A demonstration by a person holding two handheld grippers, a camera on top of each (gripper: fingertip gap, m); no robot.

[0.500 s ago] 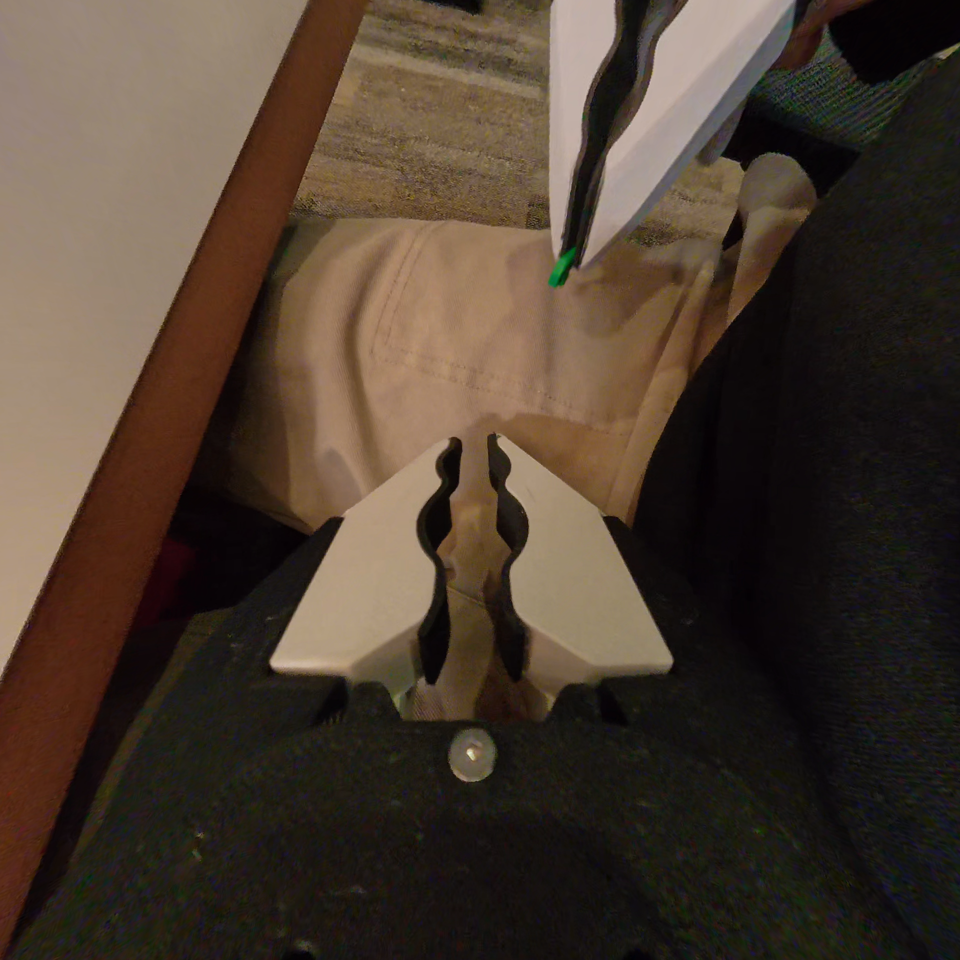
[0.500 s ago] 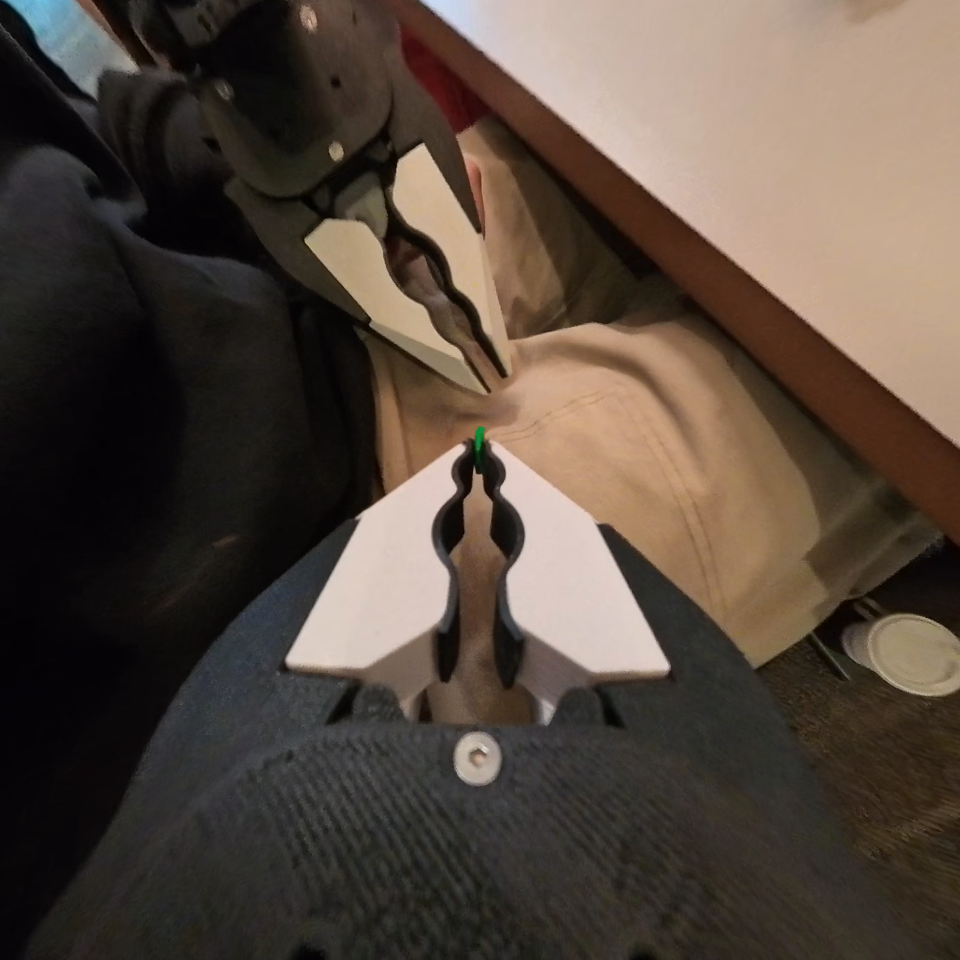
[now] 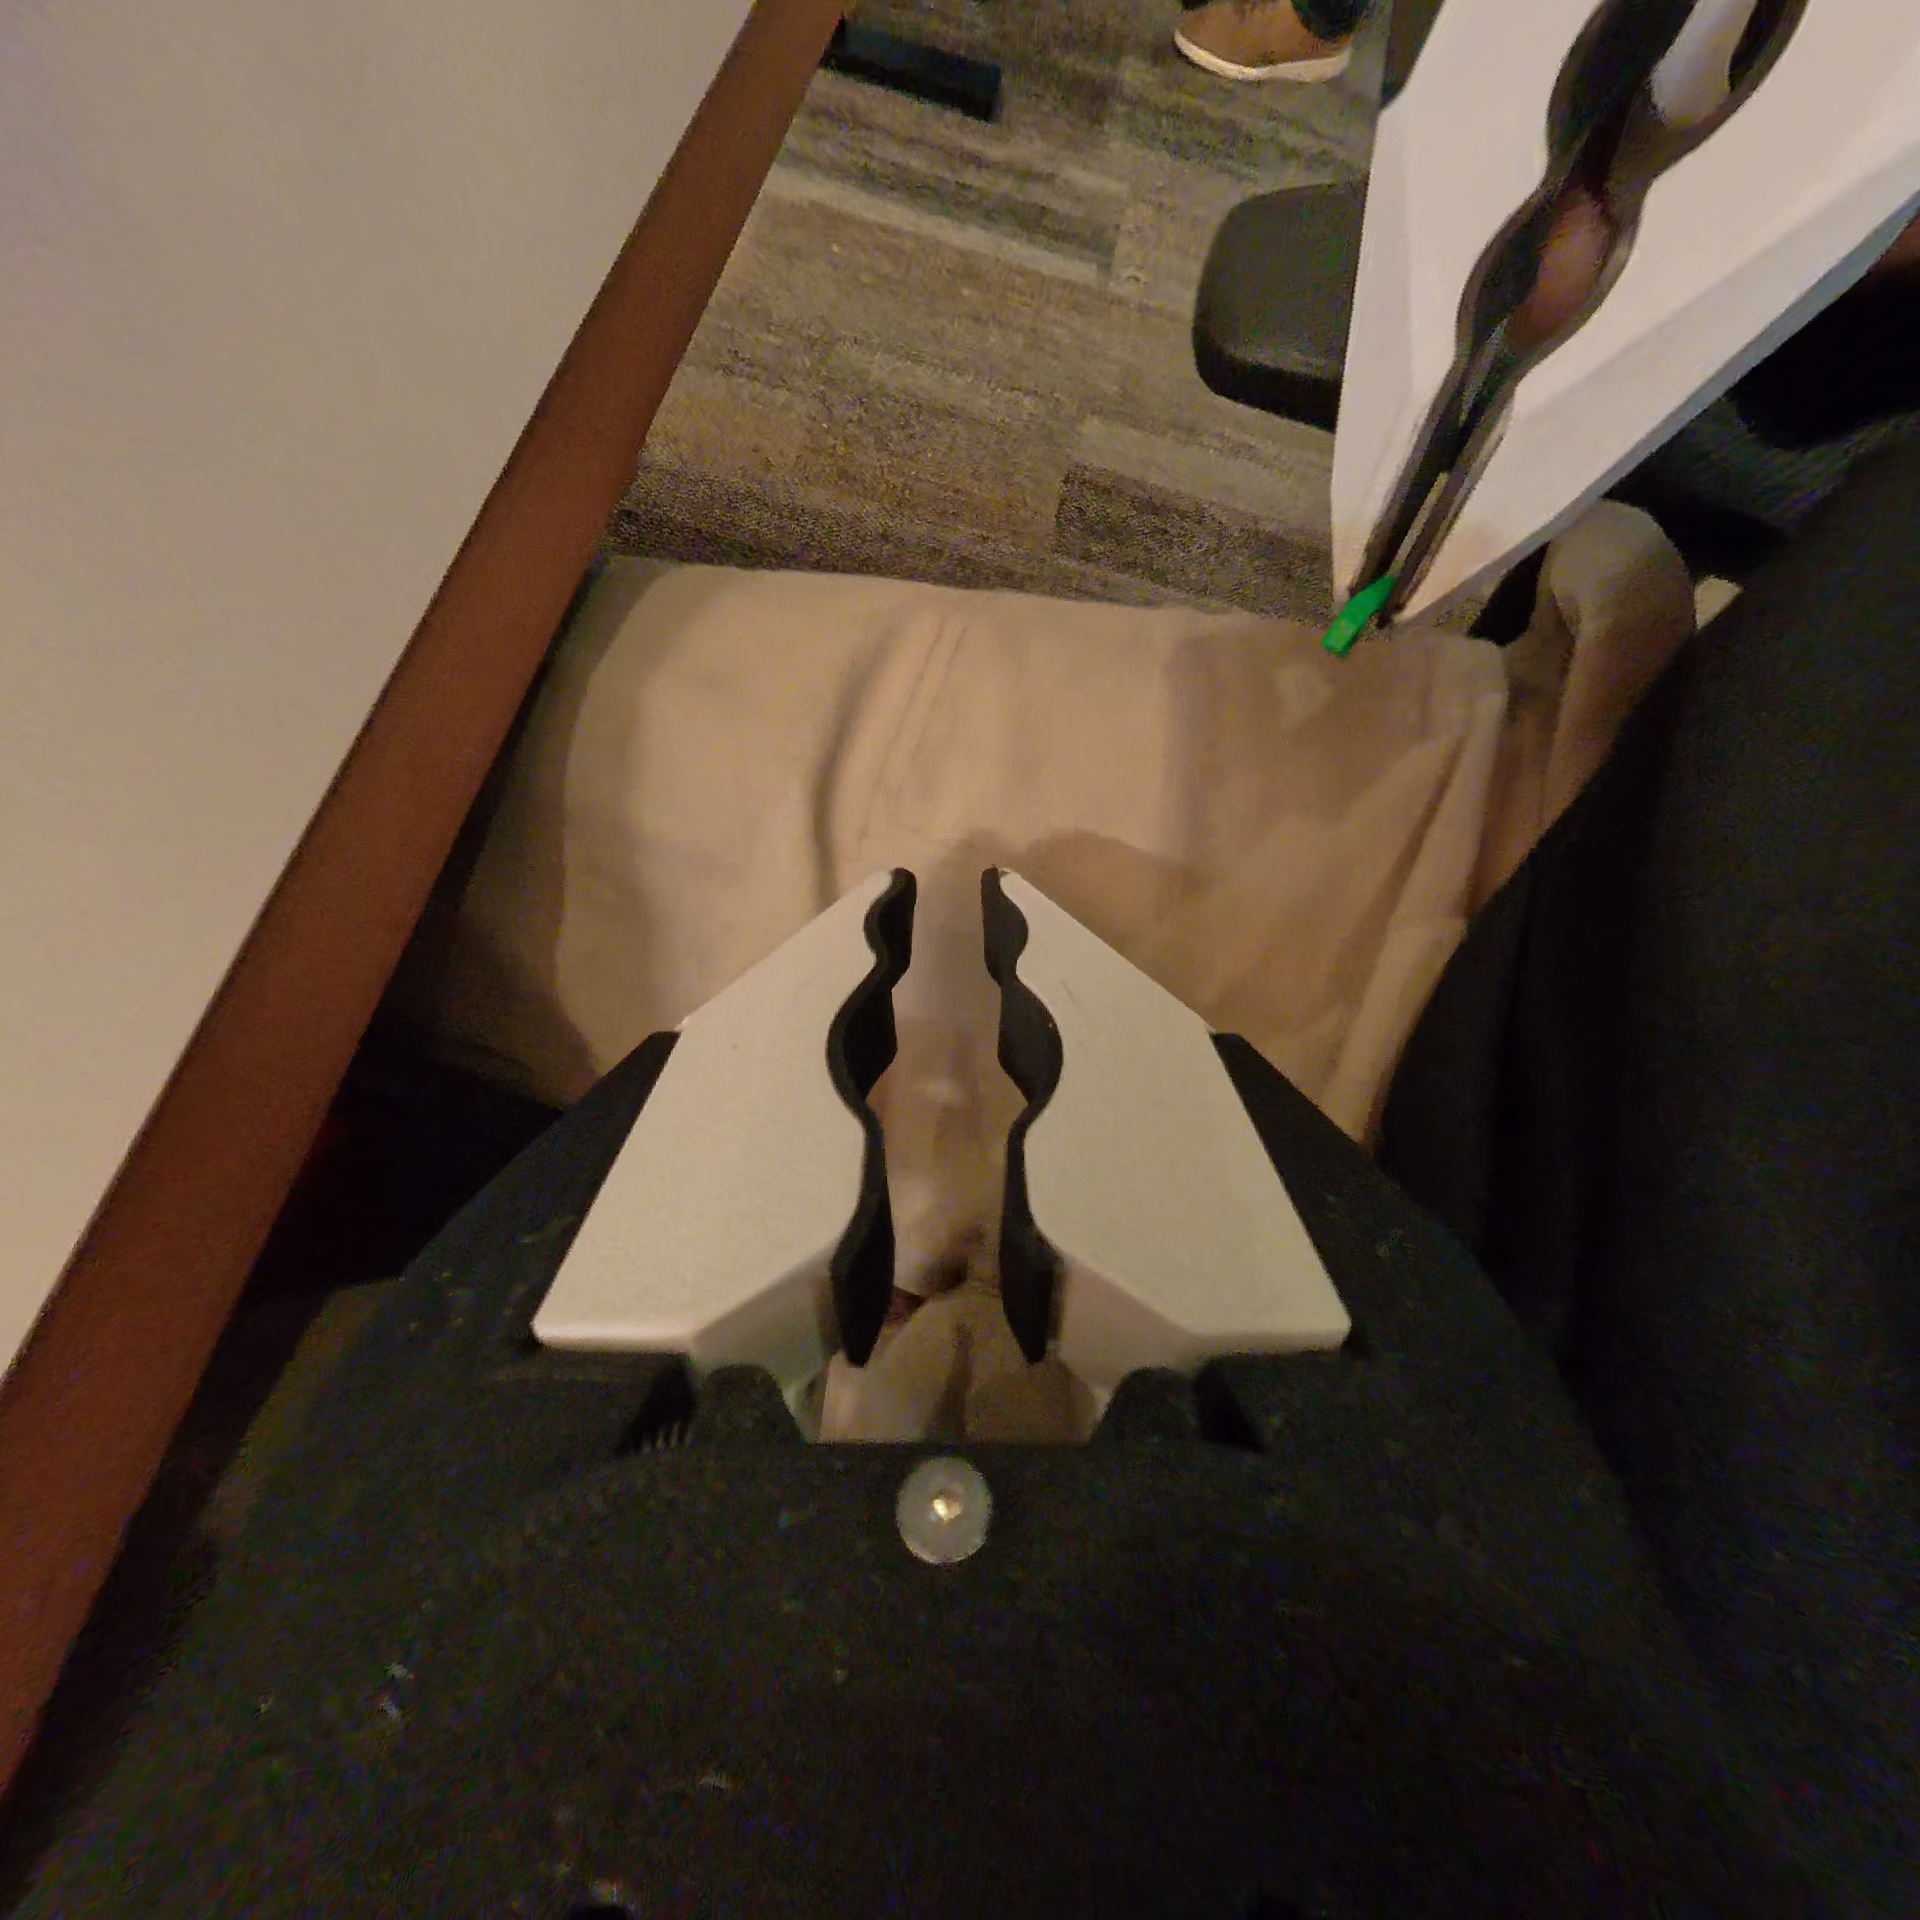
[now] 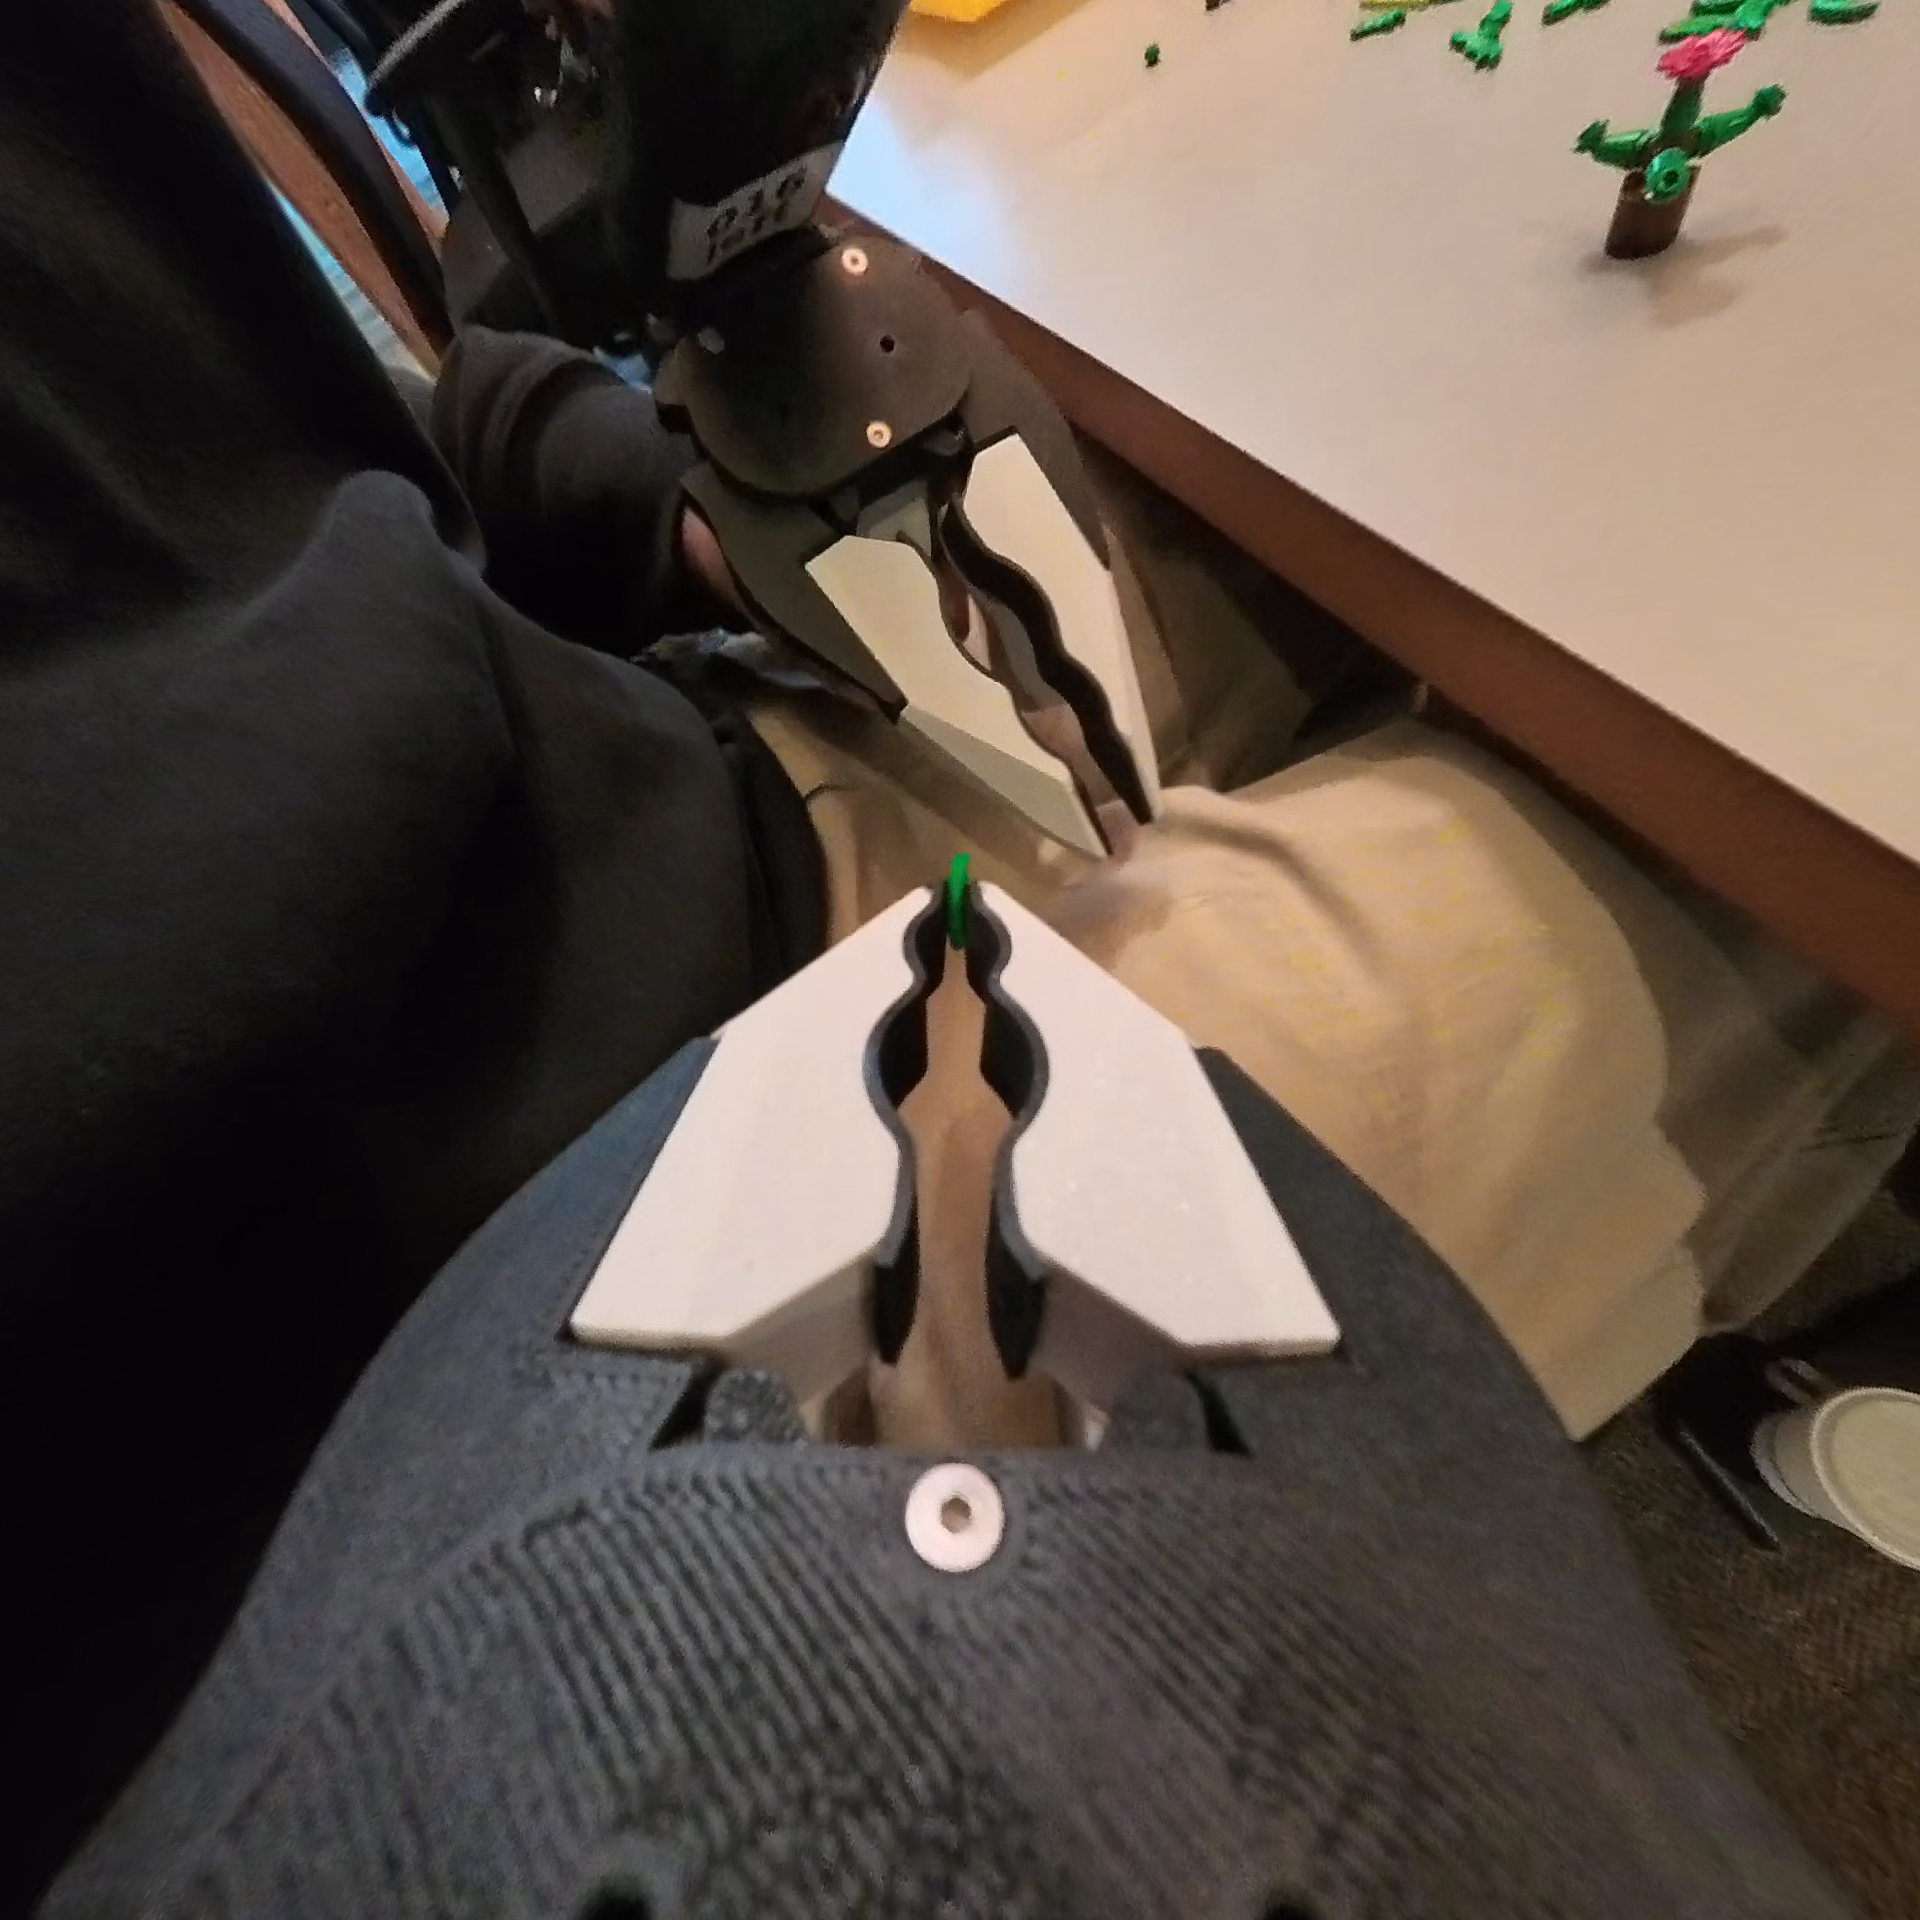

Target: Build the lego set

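Note:
My right gripper (image 4: 954, 900) is shut on a small green lego piece (image 4: 954, 900) that sticks out past its tips; in the left wrist view the right gripper (image 3: 1382, 613) comes down from the top right with the green piece (image 3: 1354, 615) at its tip. My left gripper (image 3: 948, 883) is slightly open and empty, held below the table edge over a person's beige trouser leg (image 3: 1039, 748); it also shows in the right wrist view (image 4: 1122, 826). A built lego plant (image 4: 1662, 145) with green leaves, a pink flower and a brown pot stands on the white table (image 4: 1455, 364).
Several loose green lego pieces (image 4: 1486, 31) lie at the far end of the table. The table has a brown edge (image 3: 436, 727) close on the left. A dark sleeve (image 4: 260, 727) fills the left. A white lid (image 4: 1860, 1475) lies on the grey carpet (image 3: 935, 364).
Both grippers have risen away from the lap, so the table top and the lego plant have come into the right wrist view. The right gripper keeps its hold on the green piece.

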